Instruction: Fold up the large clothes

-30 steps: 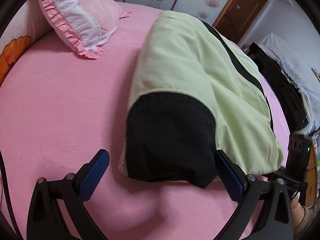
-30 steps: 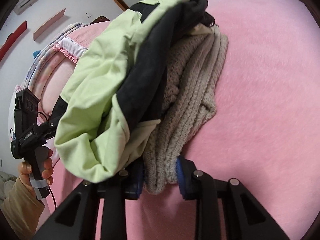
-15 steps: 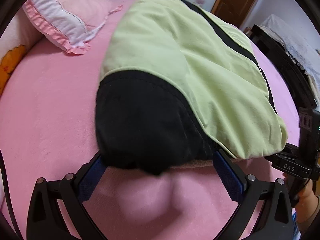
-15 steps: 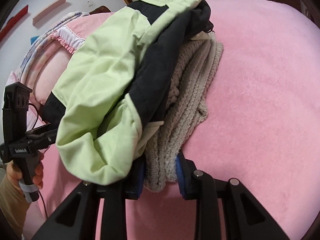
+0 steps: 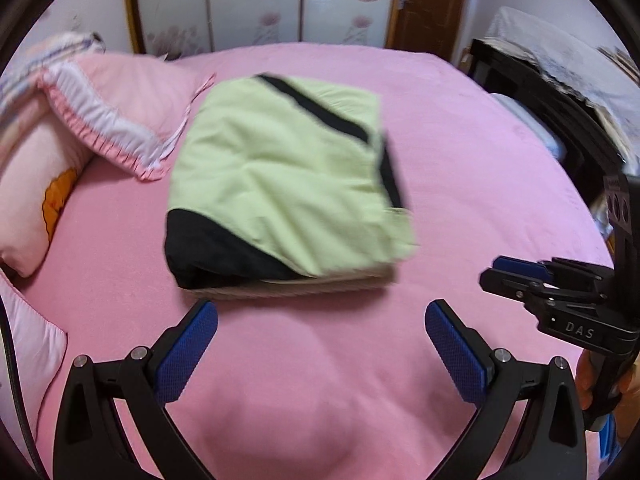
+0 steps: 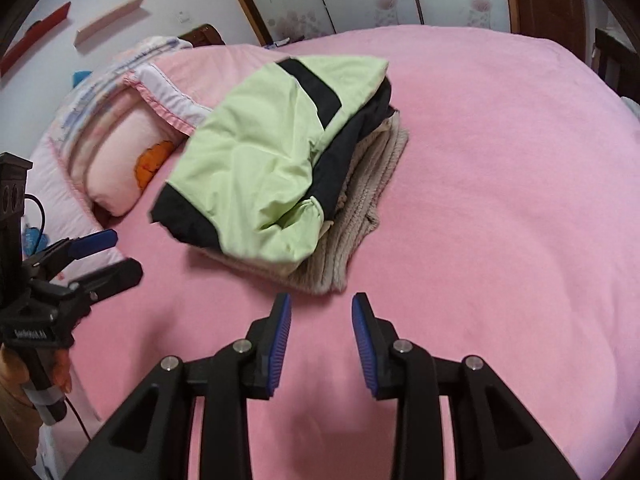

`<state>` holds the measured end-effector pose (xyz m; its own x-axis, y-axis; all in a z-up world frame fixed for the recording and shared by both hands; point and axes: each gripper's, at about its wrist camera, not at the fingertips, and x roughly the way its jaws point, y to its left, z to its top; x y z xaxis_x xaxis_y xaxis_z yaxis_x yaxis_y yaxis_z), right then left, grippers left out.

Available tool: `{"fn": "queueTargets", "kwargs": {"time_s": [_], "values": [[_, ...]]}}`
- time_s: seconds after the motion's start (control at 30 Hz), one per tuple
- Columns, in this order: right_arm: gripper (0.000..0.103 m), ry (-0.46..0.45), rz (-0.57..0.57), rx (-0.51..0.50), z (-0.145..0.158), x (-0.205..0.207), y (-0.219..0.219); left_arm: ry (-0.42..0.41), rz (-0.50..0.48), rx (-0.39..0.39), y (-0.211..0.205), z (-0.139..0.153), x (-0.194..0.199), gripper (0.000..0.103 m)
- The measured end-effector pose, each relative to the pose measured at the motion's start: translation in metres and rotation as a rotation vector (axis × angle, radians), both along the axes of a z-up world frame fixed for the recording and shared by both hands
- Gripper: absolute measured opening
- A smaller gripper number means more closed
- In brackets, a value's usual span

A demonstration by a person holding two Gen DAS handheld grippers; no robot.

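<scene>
Folded jacket (image 5: 280,168), lime and black, sits on a folded beige sweater (image 6: 360,196), stacked mid-bed (image 5: 460,160) just beside the pillows (image 5: 120,116). Both look soft and light; the thin jacket shell likely slides and springs open, the knit sags. Best hold is the near stacked edge, pinching all layers together. Left tool (image 5: 320,352) gapes wide, empty, short of the pile. Right tool (image 6: 320,340), jaws just been opening, is part-open with nothing between them.

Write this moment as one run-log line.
left hand-held gripper: open, empty | right hand-held gripper: open, empty | green-black jacket: folded atop beige sweater | bed
</scene>
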<state>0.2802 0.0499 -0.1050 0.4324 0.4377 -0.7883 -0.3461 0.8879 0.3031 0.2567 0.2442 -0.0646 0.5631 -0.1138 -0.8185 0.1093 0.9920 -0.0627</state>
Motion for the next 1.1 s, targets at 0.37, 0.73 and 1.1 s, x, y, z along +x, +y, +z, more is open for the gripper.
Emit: {"fn": "queueTargets", "kwargs": {"time_s": [0.37, 0.73, 1.1], "values": [[0.032, -0.104, -0.076, -0.071, 0.068, -0.085, -0.066, -0.070, -0.059, 0.017, -0.093, 0.047, -0.081, 0.103], [0.032, -0.177, -0.212, -0.116, 0.094, -0.171, -0.133, -0.160, 0.101, -0.028, -0.151, 0.055, -0.162, 0.103], [0.032, -0.249, -0.260, -0.125, 0.112, -0.244, -0.186, -0.172, 0.154, -0.071, -0.201, 0.064, -0.216, 0.103]]}}
